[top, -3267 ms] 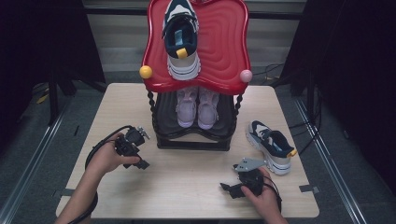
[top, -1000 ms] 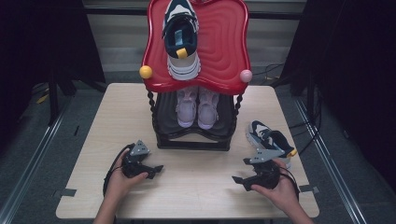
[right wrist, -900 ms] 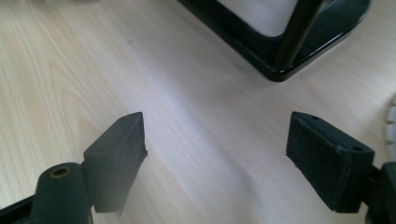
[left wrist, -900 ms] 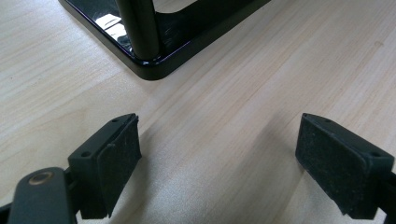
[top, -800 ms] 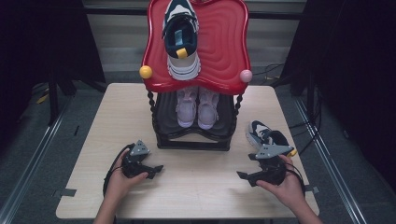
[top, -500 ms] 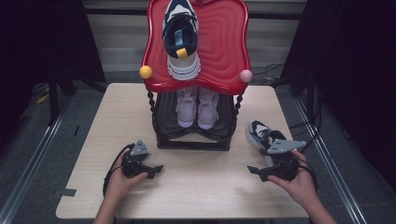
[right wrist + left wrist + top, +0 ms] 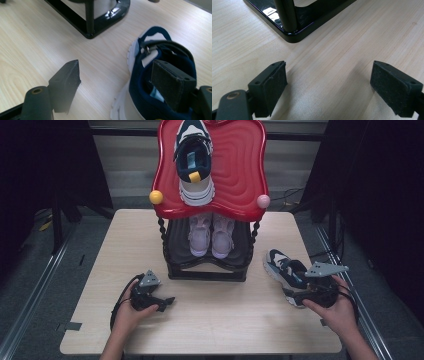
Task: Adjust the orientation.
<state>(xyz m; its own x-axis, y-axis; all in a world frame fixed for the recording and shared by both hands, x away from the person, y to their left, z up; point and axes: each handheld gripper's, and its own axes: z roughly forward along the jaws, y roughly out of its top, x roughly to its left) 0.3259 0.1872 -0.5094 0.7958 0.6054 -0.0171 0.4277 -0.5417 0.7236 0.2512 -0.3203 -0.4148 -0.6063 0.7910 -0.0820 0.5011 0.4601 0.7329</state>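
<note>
One navy sneaker (image 7: 194,162) already sits on the red rack (image 7: 240,175) at 12 o'clock, but its mate (image 7: 284,270) lies on the table (image 7: 225,320) at 4 o'clock — the right gripper (image 7: 125,85) straddles its collar, its jaws spread though just now closing, unclamped — while the left gripper (image 7: 329,87) rests spread, empty.

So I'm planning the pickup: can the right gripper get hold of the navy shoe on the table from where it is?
Probably yes. The right gripper is at the navy shoe's heel, jaws apart, one pad already over the shoe's opening, and nothing lies between them.
</note>
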